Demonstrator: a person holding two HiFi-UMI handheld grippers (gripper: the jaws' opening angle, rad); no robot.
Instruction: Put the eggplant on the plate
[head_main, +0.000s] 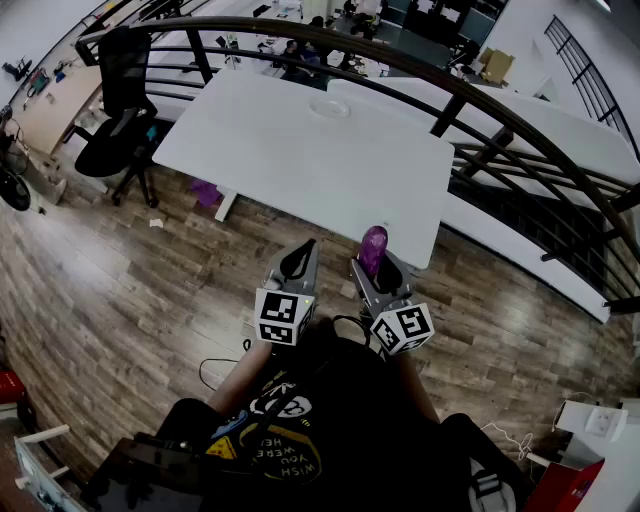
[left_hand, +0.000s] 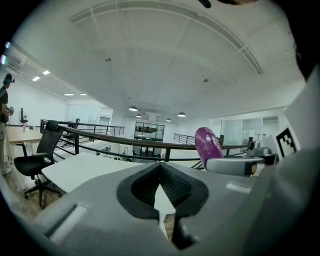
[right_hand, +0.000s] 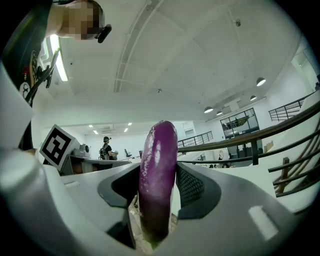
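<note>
A purple eggplant (right_hand: 158, 172) stands upright between the jaws of my right gripper (right_hand: 159, 200), which is shut on its lower part. In the head view the eggplant (head_main: 373, 247) sticks up from that gripper (head_main: 380, 268), held over the wooden floor just short of the white table's (head_main: 280, 160) near edge. A pale plate (head_main: 330, 107) lies on the far part of the table. My left gripper (head_main: 299, 262) is beside the right one, shut with nothing in it. In the left gripper view its pads meet (left_hand: 160, 174), and the eggplant (left_hand: 207, 145) shows to the right.
A curved black railing (head_main: 480, 95) runs behind the table, with a second white tabletop (head_main: 560, 130) beyond it. A black office chair (head_main: 120, 105) stands at the left. A small purple item (head_main: 207, 191) and a cable (head_main: 215, 365) lie on the wooden floor.
</note>
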